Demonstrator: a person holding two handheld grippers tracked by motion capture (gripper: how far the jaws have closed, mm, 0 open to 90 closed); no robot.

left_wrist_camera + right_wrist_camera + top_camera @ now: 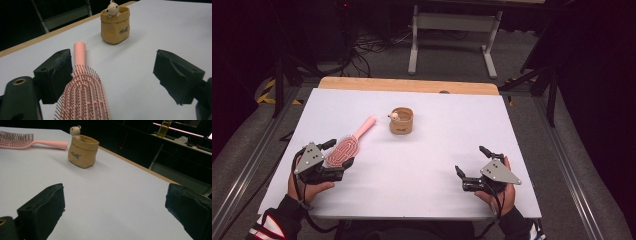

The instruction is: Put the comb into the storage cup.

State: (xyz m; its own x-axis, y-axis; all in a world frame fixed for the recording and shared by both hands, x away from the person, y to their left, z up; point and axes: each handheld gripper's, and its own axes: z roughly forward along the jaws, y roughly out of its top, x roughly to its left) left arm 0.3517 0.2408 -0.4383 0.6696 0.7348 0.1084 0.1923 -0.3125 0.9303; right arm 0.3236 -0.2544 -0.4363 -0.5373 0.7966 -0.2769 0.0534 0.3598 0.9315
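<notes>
Pink hairbrush [83, 97] lies between the left gripper's [120, 75] spread jaws (bristles up).

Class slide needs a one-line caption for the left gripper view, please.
Open left tongs reach over a pink brush, with a tan pouch holding a toy bear beyond.

brush [346, 148] blocks left lane, pouch [401, 121] mid-table, right side open
</notes>
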